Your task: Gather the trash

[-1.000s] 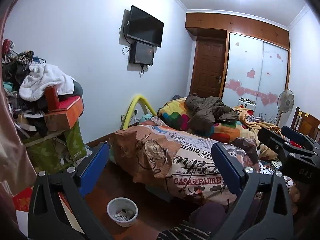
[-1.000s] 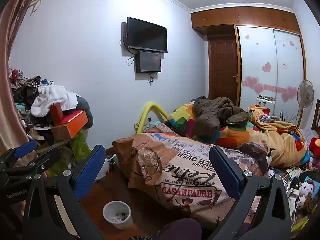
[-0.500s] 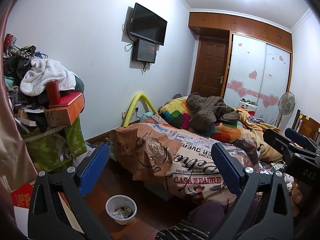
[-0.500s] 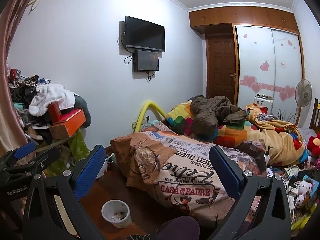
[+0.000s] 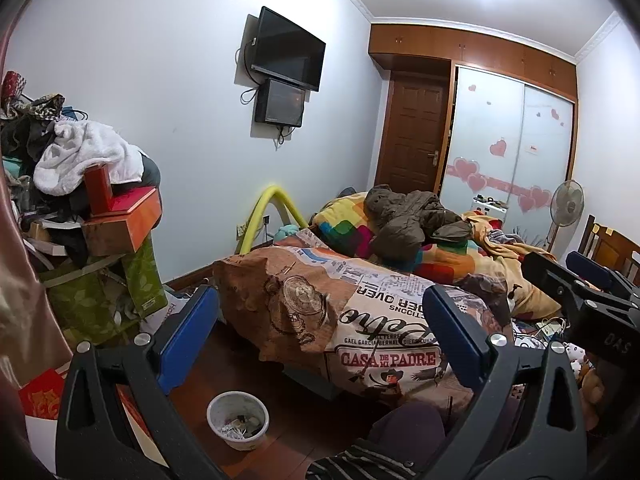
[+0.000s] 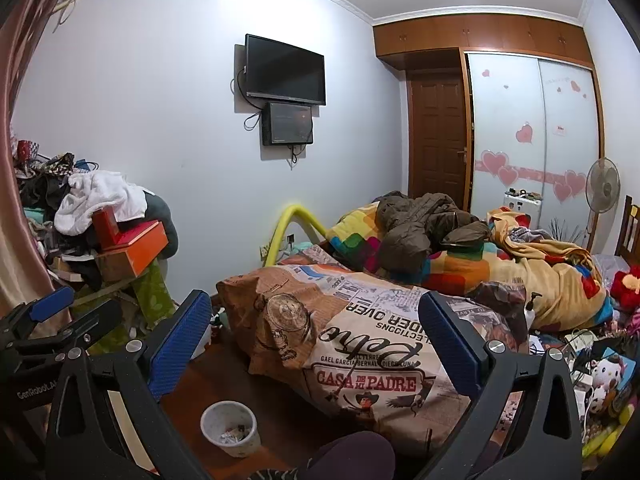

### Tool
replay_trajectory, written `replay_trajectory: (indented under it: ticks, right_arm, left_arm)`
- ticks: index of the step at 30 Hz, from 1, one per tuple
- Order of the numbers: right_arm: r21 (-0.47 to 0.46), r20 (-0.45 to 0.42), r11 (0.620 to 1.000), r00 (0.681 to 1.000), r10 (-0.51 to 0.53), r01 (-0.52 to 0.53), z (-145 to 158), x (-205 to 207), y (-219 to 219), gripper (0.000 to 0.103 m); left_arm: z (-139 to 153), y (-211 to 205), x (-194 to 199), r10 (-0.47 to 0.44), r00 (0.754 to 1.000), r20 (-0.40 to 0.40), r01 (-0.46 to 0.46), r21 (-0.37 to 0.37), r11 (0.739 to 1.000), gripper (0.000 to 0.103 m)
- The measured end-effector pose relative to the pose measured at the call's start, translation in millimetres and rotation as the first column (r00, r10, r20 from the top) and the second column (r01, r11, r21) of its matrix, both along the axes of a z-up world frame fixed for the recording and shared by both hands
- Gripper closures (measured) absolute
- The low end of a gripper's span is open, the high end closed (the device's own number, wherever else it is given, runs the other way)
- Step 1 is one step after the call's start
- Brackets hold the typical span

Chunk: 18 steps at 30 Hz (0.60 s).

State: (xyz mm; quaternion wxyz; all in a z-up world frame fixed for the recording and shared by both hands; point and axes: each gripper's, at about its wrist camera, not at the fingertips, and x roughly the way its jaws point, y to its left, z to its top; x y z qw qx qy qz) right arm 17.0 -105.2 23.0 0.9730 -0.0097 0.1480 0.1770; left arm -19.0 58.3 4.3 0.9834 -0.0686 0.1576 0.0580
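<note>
Messy bedroom: the small, light trash bin (image 5: 238, 420) sits low between the wide-open, empty left gripper (image 5: 318, 340) and right gripper (image 6: 316, 340); grab its rim.

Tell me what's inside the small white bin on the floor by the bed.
The white bin holds a shallow layer of litter: crumpled white paper scraps and a few small dark bits. It is far from full. Whatever lies under that layer, and the bin's bottom, is covered and cannot be seen.

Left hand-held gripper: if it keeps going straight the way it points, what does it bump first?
Probably the newspaper-print brown quilt on the bed, centred between the open left hand-held gripper fingers; depth is hard to judge.
</note>
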Motion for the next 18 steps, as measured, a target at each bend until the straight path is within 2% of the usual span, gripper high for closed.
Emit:
replay_trajectory:
  ticks: [18]
  right_arm:
    - [0.004,0.013,1.000,1.000,-0.013,0.013,3.9,-3.7,-0.2,0.000]
  left_arm:
    - [7.0,-7.5,-4.7,-0.014,1.000,0.019,0.013,0.008,1.000,0.001]
